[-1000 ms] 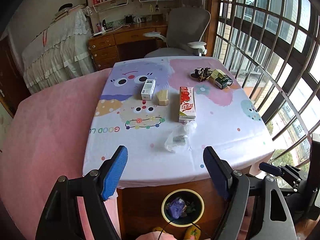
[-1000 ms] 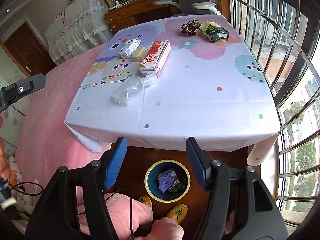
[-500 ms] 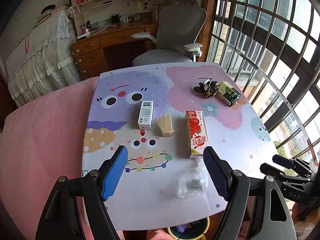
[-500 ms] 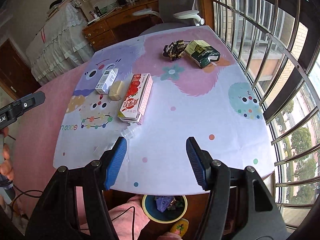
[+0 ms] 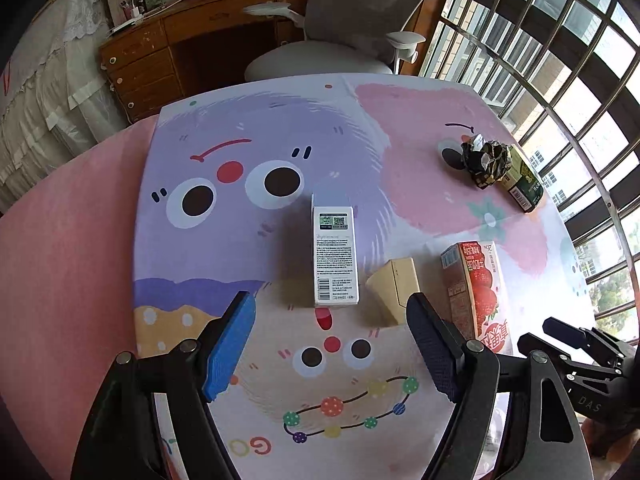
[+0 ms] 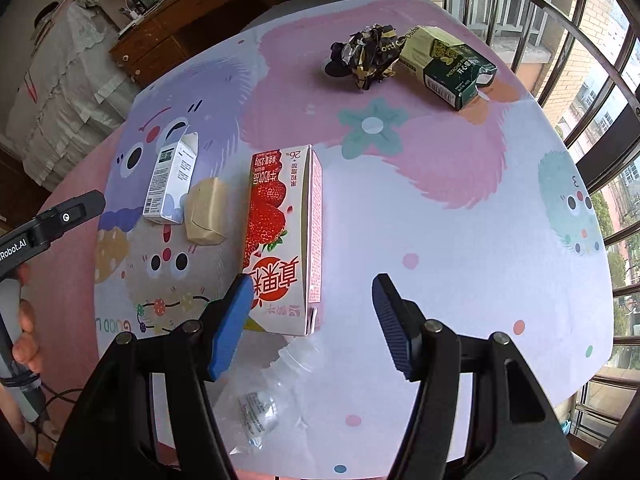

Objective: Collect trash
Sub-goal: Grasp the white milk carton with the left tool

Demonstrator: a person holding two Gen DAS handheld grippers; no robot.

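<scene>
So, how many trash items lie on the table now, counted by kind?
Boxes and cartons: 4 (white box, beige box, strawberry carton, green carton)
Crumpled wrapper: 1
Crushed clear bottle: 1
Total: 6

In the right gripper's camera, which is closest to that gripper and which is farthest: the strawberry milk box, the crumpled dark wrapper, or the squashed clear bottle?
1. Squashed clear bottle: right under the right gripper, by its left finger.
2. Strawberry milk box: just ahead, lying flat mid-table.
3. Crumpled dark wrapper: far end, beside the green carton.
</scene>
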